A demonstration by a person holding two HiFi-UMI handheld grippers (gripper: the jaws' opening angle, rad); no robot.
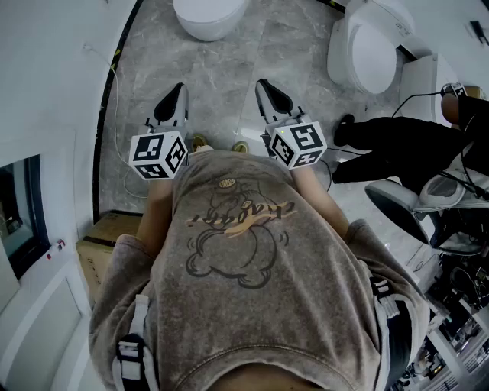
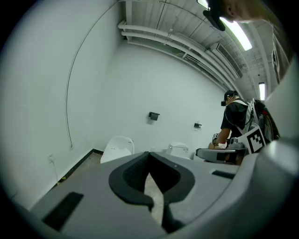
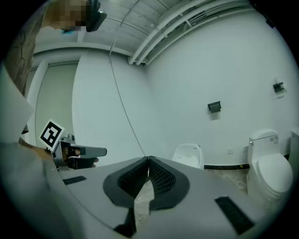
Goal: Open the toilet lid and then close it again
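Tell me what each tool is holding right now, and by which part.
Nothing. The left tool and the right tool both have their jaws shut together with nothing between them.

The floor (image 1: 229,69) across the top of the head view is showing as polished grey stone, veined like marble and catching soft glare. The toilet (image 1: 370,57) at upper right and the second toilet (image 1: 208,15) at the top edge are gleaming white, smooth and glossy like glazed ceramic. The person's shirt (image 1: 244,252) in the middle is looking like soft, matt brown cloth with a faded print. A box (image 1: 95,256) at lower left is looking like plain brown cardboard. The left gripper (image 2: 149,153) and right gripper (image 3: 149,158) are showing smooth, matt grey plastic shells, and their pads (image 3: 161,179) are showing a black, finely ribbed, rubbery surface. The wall (image 3: 196,70) is looking flat, white and matt.
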